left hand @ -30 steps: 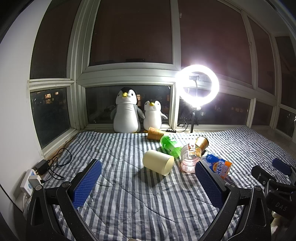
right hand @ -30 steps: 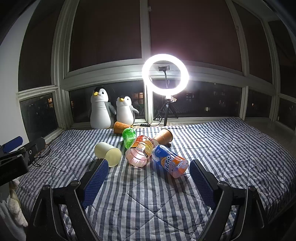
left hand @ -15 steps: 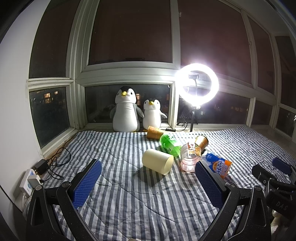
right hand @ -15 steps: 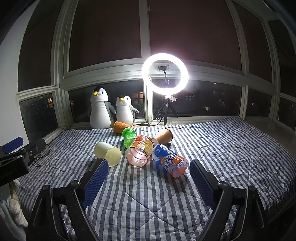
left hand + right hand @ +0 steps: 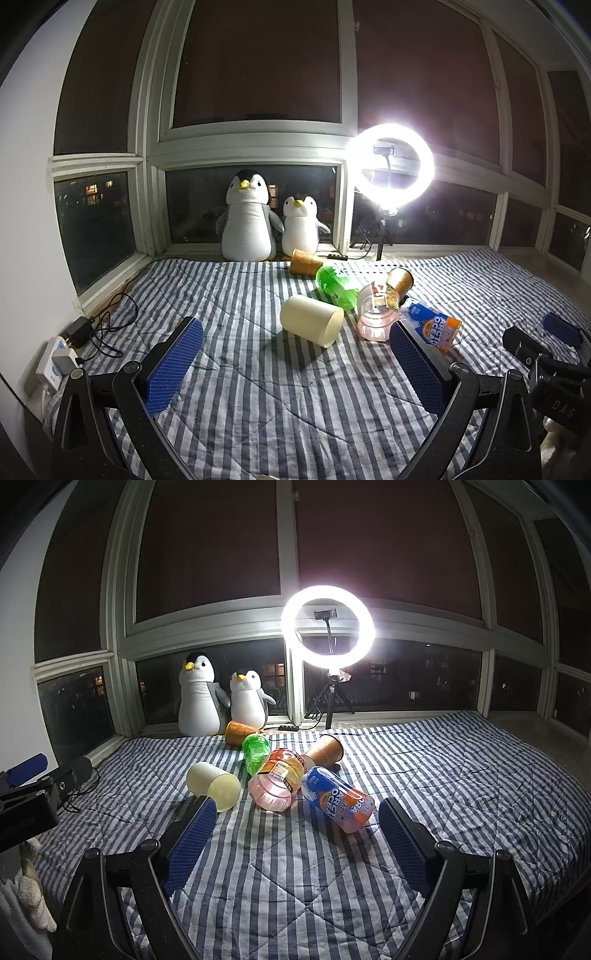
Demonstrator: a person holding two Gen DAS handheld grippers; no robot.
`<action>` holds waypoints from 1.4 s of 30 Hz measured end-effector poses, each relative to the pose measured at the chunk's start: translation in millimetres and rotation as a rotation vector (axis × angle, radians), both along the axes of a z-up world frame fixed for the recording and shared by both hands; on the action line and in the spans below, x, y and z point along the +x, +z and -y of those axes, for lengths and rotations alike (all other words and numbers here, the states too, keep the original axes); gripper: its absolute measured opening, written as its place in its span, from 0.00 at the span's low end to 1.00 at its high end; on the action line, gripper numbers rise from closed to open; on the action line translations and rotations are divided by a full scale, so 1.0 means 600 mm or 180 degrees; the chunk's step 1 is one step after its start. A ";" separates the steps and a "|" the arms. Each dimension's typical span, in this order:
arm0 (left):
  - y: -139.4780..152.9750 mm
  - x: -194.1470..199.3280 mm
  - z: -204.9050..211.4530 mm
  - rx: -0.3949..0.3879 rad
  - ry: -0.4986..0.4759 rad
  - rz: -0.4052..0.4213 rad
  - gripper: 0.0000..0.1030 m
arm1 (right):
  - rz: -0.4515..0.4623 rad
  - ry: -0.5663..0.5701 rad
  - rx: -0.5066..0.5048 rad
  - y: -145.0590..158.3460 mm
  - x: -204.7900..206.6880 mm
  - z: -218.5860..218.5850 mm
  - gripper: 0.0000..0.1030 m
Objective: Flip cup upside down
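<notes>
A cream cup [image 5: 311,319] lies on its side on the striped quilt [image 5: 258,387], mouth toward the near right. It also shows in the right wrist view [image 5: 213,785], at the left. My left gripper [image 5: 295,354] is open and empty, a short way in front of the cup. My right gripper [image 5: 295,834] is open and empty, facing the bottles, with the cup just beyond its left finger [image 5: 192,834]. Two brown paper cups [image 5: 305,262] [image 5: 399,279] lie on their sides farther back.
A green bottle [image 5: 337,286], a pink-based bottle [image 5: 376,314] and a blue-orange bottle [image 5: 434,325] lie right of the cup. Two plush penguins [image 5: 248,218] and a lit ring light [image 5: 391,166] stand at the window. A power strip and cables [image 5: 66,354] sit at left.
Both views have shifted very slightly; the cup sits a touch nearer the left gripper. Both grippers stay open and nothing has been touched.
</notes>
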State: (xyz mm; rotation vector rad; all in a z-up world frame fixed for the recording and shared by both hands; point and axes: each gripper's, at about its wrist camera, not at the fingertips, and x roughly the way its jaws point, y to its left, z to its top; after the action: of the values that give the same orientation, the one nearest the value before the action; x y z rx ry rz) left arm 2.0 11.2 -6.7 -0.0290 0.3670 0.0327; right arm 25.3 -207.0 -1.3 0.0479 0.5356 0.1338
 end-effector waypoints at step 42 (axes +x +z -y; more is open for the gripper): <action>-0.112 0.341 -0.072 -0.1305 0.0080 -0.1549 0.99 | -0.0206 -0.0311 0.0104 -0.045 0.023 0.074 0.84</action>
State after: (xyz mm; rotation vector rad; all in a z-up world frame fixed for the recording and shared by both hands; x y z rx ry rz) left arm 206.5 54.5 -73.6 -0.4368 0.8556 -0.0120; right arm 39.3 -251.5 -28.1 0.1104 0.5946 0.0457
